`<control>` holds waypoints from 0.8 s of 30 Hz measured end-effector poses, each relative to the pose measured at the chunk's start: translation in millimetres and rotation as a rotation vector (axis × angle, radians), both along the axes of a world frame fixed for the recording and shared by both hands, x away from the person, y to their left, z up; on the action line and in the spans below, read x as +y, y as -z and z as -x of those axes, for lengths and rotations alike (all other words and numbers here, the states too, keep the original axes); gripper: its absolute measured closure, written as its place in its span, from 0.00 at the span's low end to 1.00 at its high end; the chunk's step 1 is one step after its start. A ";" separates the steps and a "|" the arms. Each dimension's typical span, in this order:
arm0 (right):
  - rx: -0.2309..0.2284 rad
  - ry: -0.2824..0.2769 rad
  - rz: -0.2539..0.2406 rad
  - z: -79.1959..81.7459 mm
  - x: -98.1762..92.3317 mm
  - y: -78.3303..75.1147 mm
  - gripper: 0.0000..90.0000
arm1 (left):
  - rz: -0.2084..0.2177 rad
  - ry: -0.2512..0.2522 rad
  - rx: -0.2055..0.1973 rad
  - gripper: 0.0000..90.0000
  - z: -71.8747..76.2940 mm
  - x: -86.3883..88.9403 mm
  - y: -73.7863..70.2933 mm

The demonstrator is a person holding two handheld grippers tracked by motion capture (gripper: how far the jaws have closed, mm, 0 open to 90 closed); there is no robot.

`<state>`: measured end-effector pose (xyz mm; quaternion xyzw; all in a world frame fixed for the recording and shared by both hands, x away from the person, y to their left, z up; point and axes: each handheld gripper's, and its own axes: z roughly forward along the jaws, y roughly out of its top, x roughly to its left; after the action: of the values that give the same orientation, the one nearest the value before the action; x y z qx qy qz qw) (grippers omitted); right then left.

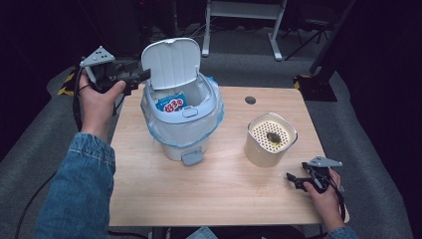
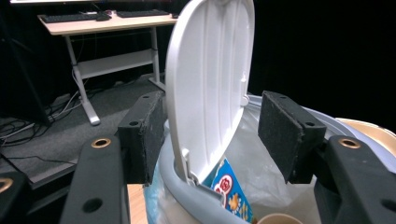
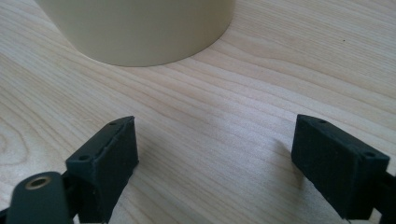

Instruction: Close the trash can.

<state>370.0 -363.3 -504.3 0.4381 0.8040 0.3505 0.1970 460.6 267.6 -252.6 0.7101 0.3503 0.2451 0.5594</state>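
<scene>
The right claw [image 1: 294, 180], released, rests on the bench [image 1: 219, 194] at four o'clock, near the cream container [image 1: 271, 139]. At ten o'clock the left claw [image 1: 142, 77] gapes astride the bin's [image 1: 181, 119] raised lid [image 1: 171, 62], not pinching. Next, likely, swing the lid down.

The only printed marking is on the blue packet [image 1: 170, 103] lying inside the white pedal bin [image 1: 181, 134]: white characters in red roundels (too small and blurred to read). In the left gripper view the packet [image 2: 231, 191] shows similar unreadable emblems.
</scene>
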 end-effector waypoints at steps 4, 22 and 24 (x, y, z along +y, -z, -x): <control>0.000 0.000 0.000 0.0 0.0 0.0 0.16 | -0.030 -0.014 0.002 0.41 -8.4 -0.4 -0.4; 0.000 0.000 0.000 0.0 0.0 0.0 0.16 | -0.024 0.140 0.019 0.48 3.7 -7.5 -5.3; 0.000 0.000 0.000 0.0 0.0 0.0 0.16 | -0.036 0.152 0.022 0.47 7.5 -9.8 -4.9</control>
<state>370.0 -363.3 -504.3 0.4381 0.8040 0.3505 0.1970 453.1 257.9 -247.7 0.7473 0.2970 0.2004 0.5595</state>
